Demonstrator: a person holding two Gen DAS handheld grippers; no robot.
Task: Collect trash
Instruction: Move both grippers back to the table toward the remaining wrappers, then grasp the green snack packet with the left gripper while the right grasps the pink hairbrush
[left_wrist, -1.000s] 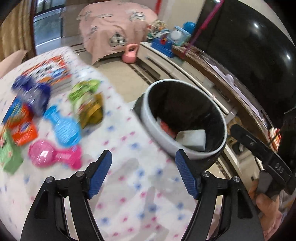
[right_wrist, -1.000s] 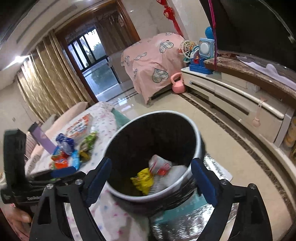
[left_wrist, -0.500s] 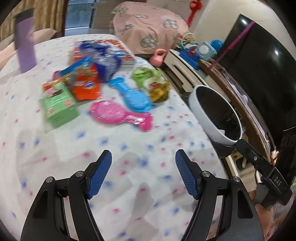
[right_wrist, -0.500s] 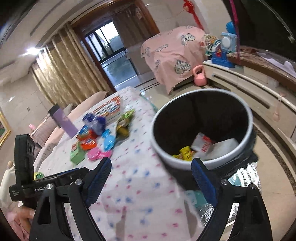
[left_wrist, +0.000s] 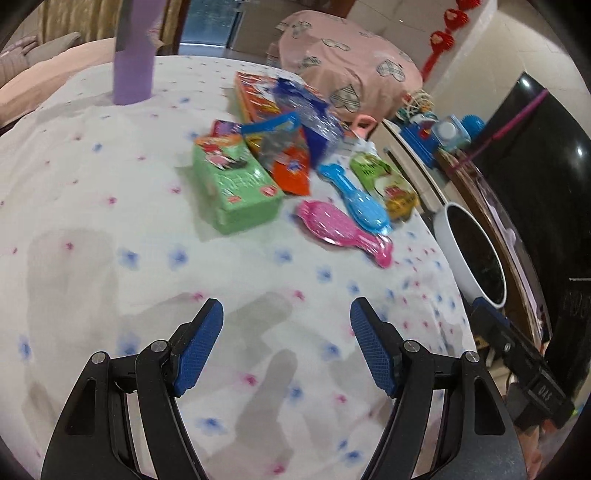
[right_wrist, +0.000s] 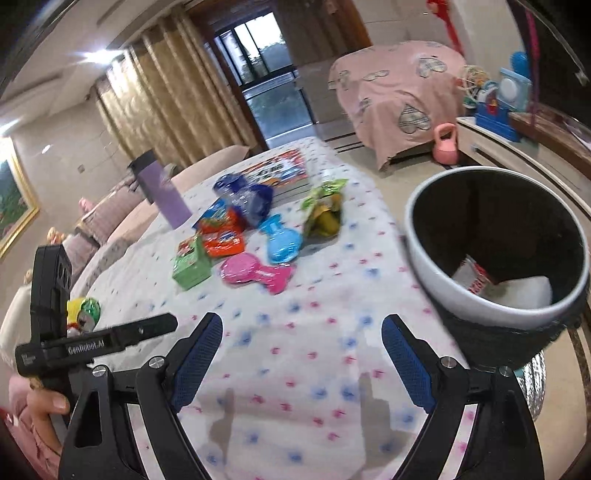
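Observation:
Wrappers and packets lie in a cluster on the spotted tablecloth (left_wrist: 147, 229): a green box (left_wrist: 236, 184) (right_wrist: 192, 263), an orange packet (left_wrist: 291, 168) (right_wrist: 223, 242), a blue bag (left_wrist: 314, 114) (right_wrist: 245, 199), a pink wrapper (left_wrist: 340, 225) (right_wrist: 255, 271), a light-blue wrapper (left_wrist: 358, 199) (right_wrist: 282, 240) and a green-yellow packet (left_wrist: 388, 184) (right_wrist: 325, 210). The white-rimmed bin (left_wrist: 469, 254) (right_wrist: 495, 258) stands off the table's right edge with trash inside. My left gripper (left_wrist: 286, 349) hovers open and empty over bare cloth, short of the cluster. My right gripper (right_wrist: 302, 363) is open and empty too, near the bin.
A purple bottle (left_wrist: 133, 66) (right_wrist: 166, 195) stands at the table's far left. A flat colourful box (left_wrist: 258, 96) (right_wrist: 280, 170) lies behind the trash. A pink-covered piece of furniture (right_wrist: 399, 96), a low cabinet with toys (right_wrist: 506, 110) and a dark TV (left_wrist: 546, 177) lie beyond.
Both grippers swung left, away from the bin and over the table. The trash cluster came toward the centre of each view; the bin slid to the right. Jaws kept the same width.

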